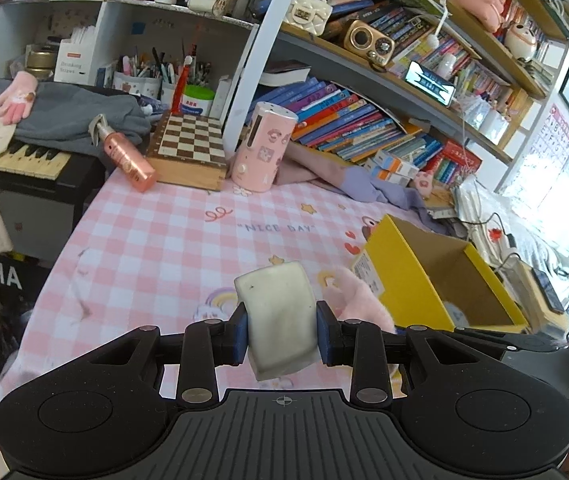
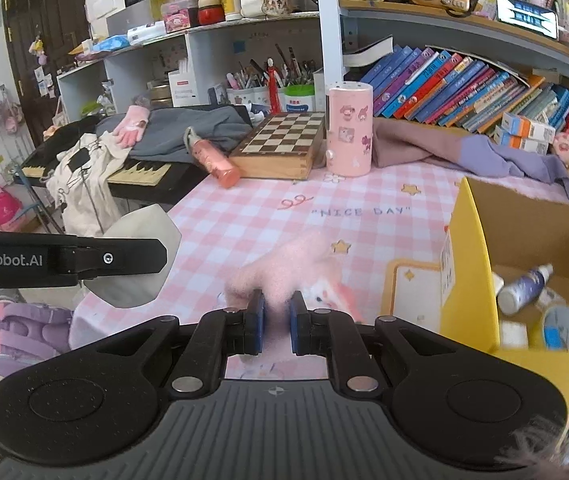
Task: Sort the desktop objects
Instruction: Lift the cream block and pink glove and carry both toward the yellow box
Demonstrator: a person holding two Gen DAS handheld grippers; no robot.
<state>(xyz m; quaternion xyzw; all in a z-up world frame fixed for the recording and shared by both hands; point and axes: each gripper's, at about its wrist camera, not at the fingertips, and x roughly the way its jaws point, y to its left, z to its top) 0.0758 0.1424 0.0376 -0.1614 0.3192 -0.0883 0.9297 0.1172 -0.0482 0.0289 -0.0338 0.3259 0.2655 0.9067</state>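
Left gripper (image 1: 282,330) clamped on a pale grey-white block (image 1: 278,320), rounded edges, possibly an eraser or soap; long axis runs away from the camera, pads pressing its 2 narrow flanks. Block is carried clear above the checked tablecloth (image 1: 156,248).

Right gripper (image 2: 276,326) pinched tight on a fluffy pink item (image 2: 284,268), blurred; looks like soft plush or a glove, cannot tell which. It sticks forward and up out of the jaws.

Key relation: yellow cardboard box (image 2: 472,264), open top, lies to the right of both grippers. Right hand is the nearer one, box wall just beside its jaws; left hand sits further off, on the far side of the right gripper. Judgement: the pink item likely goes in first, the block needing a longer sideways carry over the box rim.

Box already holds a small spray bottle (image 2: 524,288) and a round tin (image 2: 566,328).

Readable writing: "NICE DAY" on the cloth, "enRobot.AI" on the left gripper's arm in the right view, "MAHA" on the keyboard stand at left. Label on the box side too small to read
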